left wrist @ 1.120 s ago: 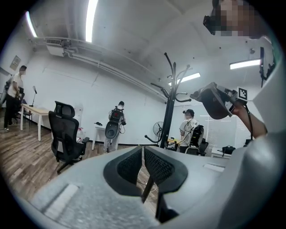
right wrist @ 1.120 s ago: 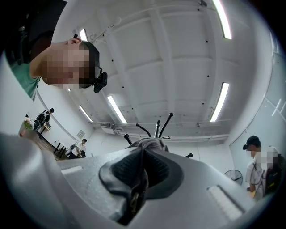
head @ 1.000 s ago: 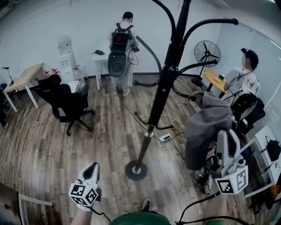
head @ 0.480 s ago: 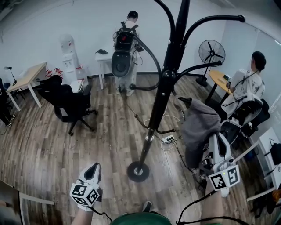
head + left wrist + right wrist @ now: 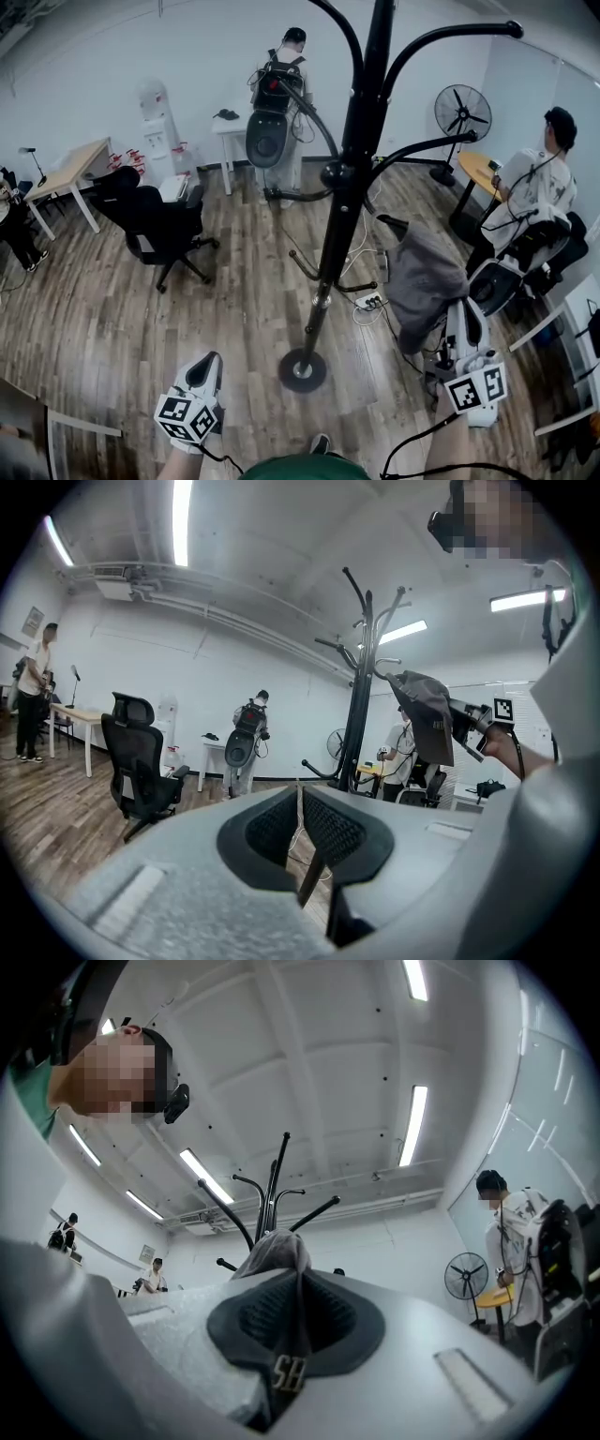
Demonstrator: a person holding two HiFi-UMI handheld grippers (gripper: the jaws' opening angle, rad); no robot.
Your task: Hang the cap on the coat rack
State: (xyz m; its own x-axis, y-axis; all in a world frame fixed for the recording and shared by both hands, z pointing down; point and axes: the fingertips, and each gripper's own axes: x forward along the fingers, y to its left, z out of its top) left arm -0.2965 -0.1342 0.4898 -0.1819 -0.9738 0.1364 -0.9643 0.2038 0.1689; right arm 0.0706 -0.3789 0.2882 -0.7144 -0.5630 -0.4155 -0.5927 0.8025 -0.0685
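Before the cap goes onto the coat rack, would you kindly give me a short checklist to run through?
1. Right gripper shut on the cap: ok, fabric is pinched between its jaws.
2. Left gripper shut, nothing in it: ok.
3. Coat rack upright: ok.
4. Hook arm above the cap bare: ok.
5. Cap on a hook: not ok, not yet hooked.

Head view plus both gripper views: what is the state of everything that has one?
cap, clamped in the right gripper, not yet on a hook
right gripper, shut on the cap
left gripper, shut, nothing between its jaws
coat rack, upright, no cap on it
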